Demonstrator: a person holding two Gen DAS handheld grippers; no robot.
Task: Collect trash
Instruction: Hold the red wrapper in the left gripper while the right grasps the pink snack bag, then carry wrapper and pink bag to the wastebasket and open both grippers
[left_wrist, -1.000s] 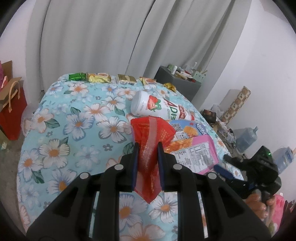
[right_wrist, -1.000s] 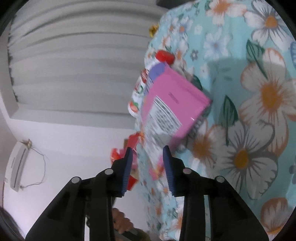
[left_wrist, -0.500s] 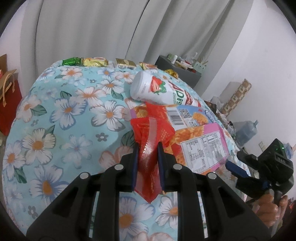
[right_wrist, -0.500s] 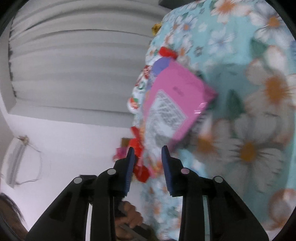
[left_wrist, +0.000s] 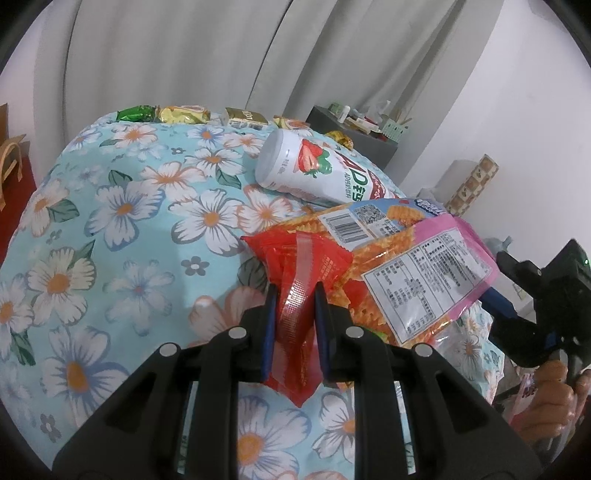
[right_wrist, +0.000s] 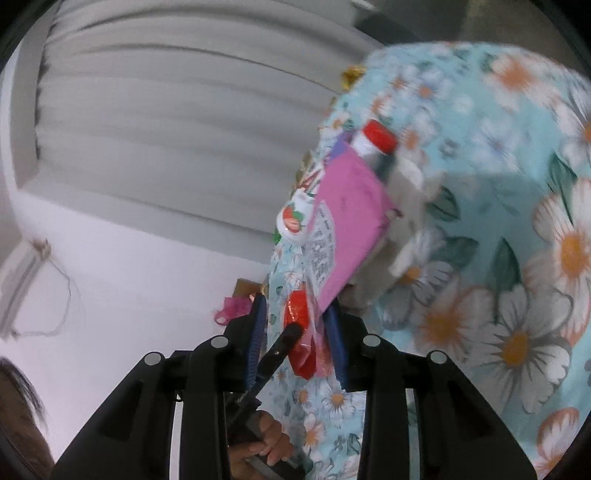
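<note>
The left gripper (left_wrist: 293, 317) has its fingers (left_wrist: 269, 325) closed narrow on a crumpled red wrapper (left_wrist: 299, 291), glossy film with a clear strip down its middle, held above the floral cloth (left_wrist: 122, 221) that covers the desk. Just right of it, the right gripper (right_wrist: 295, 343) reaches in from the desk edge toward the pink snack bag (left_wrist: 436, 280). In the left view the bag's corner runs in between the blue pads, and in the blurred right view it appears pinched, though I cannot be sure the pads press on it.

To do this step well, it seems best to bite the bag on its flat sealed margin, not the puffed middle, since slick film slides and crushes. Lift it slowly so it peels off the orange crisp packet (left_wrist: 332, 229) beneath and does not nudge the strawberry bottle (left_wrist: 317, 173), a smooth white cylinder with a red cap lying on its side behind, apt to roll. The red wrapper is light and springy, so the left grip should not slacken.

Small foil sweets (left_wrist: 181, 112), green and gold, sit in a row along the far edge.
</note>
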